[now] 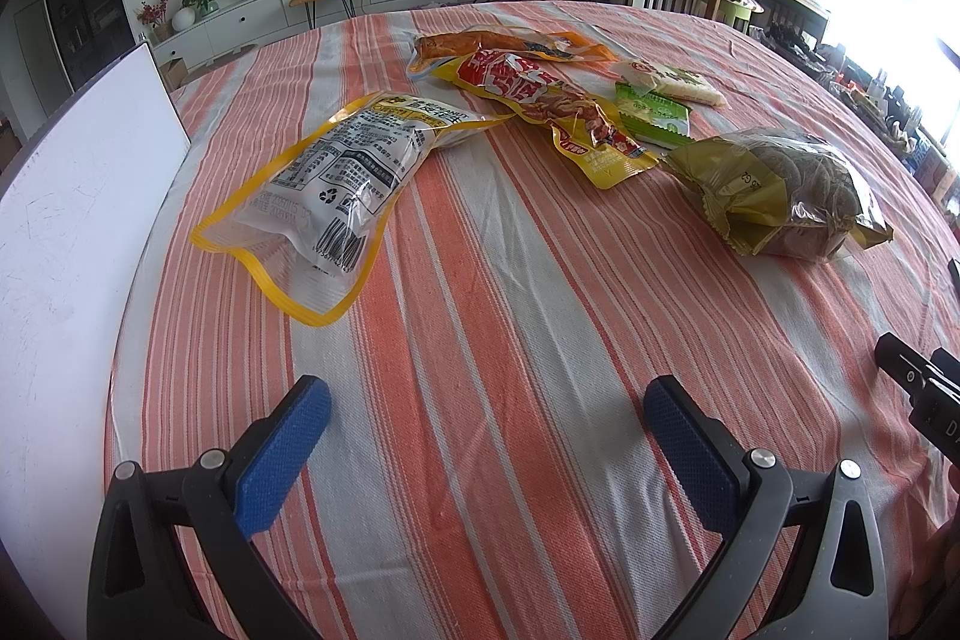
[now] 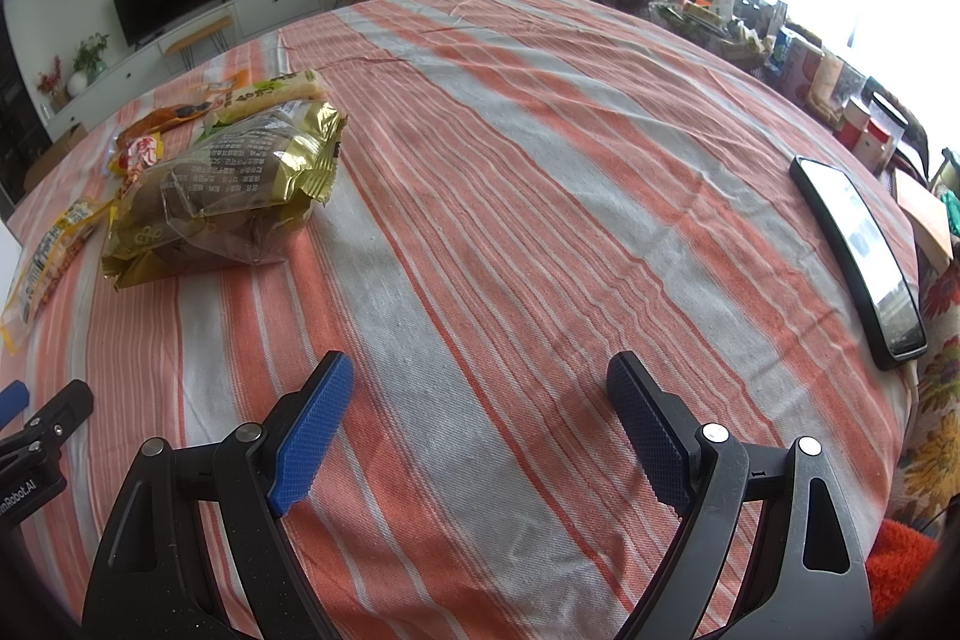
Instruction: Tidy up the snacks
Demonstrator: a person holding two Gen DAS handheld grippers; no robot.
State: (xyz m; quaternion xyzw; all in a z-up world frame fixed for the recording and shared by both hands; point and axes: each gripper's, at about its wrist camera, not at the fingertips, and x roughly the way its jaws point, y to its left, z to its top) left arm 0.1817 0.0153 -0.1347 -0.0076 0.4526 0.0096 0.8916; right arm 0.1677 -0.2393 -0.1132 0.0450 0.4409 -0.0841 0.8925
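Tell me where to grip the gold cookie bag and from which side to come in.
Grip the crimped gold end seal of the gold cookie bag with the right gripper, which is open and nearest. Come in low from the near side: the seal there lies flat and thin on the tablecloth, while the middle bulges with cookies and would likely be too thick and crushable.

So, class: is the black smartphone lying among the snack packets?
No, the black smartphone lies alone near the striped cloth's right edge, far from the gold biscuit packet.

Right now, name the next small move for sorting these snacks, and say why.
Probably ease the left gripper forward toward the yellow-edged packet: both grippers are open and empty, and that packet lies nearest ahead of it on the striped cloth.
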